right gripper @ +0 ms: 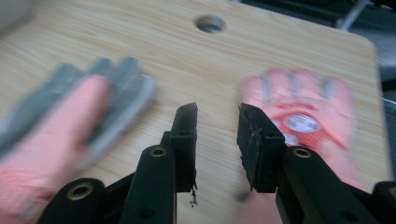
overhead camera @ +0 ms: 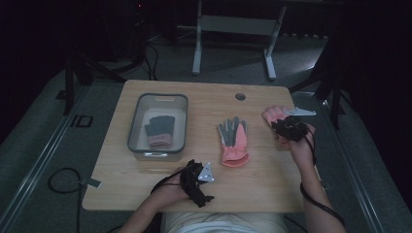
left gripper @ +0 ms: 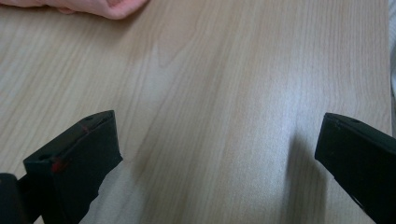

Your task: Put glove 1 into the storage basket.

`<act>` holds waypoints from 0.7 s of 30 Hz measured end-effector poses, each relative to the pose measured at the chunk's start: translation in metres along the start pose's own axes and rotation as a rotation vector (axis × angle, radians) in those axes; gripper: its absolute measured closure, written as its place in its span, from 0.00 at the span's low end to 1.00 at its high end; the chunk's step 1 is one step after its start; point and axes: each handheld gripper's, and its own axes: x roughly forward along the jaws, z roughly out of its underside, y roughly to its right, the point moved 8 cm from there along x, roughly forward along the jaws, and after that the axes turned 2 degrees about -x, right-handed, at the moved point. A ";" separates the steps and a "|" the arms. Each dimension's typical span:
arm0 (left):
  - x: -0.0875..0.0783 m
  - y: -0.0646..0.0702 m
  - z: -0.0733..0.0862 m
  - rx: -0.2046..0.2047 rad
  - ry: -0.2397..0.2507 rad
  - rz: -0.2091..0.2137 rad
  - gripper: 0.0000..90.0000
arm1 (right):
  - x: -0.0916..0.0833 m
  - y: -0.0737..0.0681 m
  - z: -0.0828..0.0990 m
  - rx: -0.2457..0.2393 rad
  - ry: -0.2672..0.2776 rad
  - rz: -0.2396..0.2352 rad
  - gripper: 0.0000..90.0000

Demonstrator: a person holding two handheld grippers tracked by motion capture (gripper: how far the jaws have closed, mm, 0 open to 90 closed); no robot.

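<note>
Item: glove-sorting station, one table (overhead camera: pixel 145 182). Right tongs (right gripper: pixel 217 114): jaws parted narrowly, nothing between them, poised just short of a pink glove (right gripper: pixel 308 116) that lies flat, fingers pointing away, at the far right edge; in the high view these tongs (overhead camera: pixel 284 125) sit directly over that glove (overhead camera: pixel 273 114). Left tongs (left gripper: pixel 219 140): jaws wide, nothing held, bare wood beneath, resting near the table's front edge; seen from above (overhead camera: pixel 197 182), well apart from all gloves. Second glove (overhead camera: pixel 233 141), grey-fingered with pink cuff, lies flat to the left of the right tongs, between the two hands; the right gripper view shows it blurred (right gripper: pixel 70 121). Grey bin (overhead camera: pixel 138 116), beyond the left tongs, holds one grey glove (overhead camera: pixel 160 130) with its cuff toward the person. Step in hand, as judged: approach to the pink glove at the right edge, grasp not yet made. Next move likely calls for lowering the right tongs until one jaw slips under or pinches the fabric, closing firmly, then carrying it leftward to the bin.
</note>
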 end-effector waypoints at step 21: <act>0.000 0.002 0.002 -0.019 0.006 0.014 0.00 | 0.052 0.073 0.010 0.009 -0.140 0.105 0.66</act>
